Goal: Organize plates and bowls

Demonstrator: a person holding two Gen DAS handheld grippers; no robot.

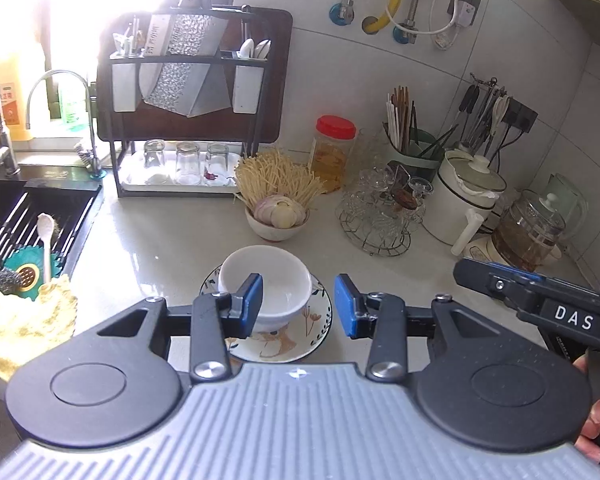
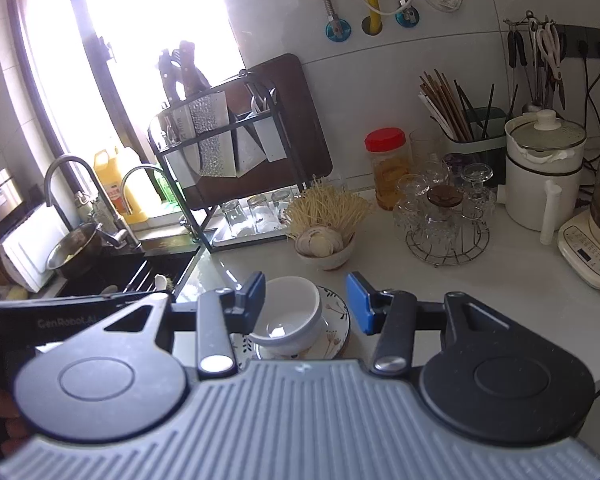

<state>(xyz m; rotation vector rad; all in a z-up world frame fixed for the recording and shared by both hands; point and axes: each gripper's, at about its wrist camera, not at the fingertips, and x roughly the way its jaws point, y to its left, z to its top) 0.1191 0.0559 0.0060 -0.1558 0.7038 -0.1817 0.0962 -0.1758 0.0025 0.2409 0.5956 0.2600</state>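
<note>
A white bowl [image 1: 270, 284] stands on a flower-patterned plate [image 1: 316, 320] on the pale counter. The same bowl [image 2: 290, 312] and plate [image 2: 336, 320] show in the right wrist view. My left gripper [image 1: 298, 306] hovers above and short of them, open, with nothing between its blue pads [image 1: 346, 304]. My right gripper [image 2: 308, 302] is likewise open and empty over the bowl and plate. Its dark body [image 1: 540, 300] reaches in from the right of the left wrist view, held by a hand.
A small bowl of onion and enoki mushrooms [image 1: 278, 216] sits behind the plate. A black rack [image 1: 188, 120] with upturned glasses stands at the back, a sink [image 1: 28, 224] at the left. A wire glass stand [image 1: 380, 216], white pot [image 1: 464, 196] and kettle [image 1: 528, 228] crowd the right.
</note>
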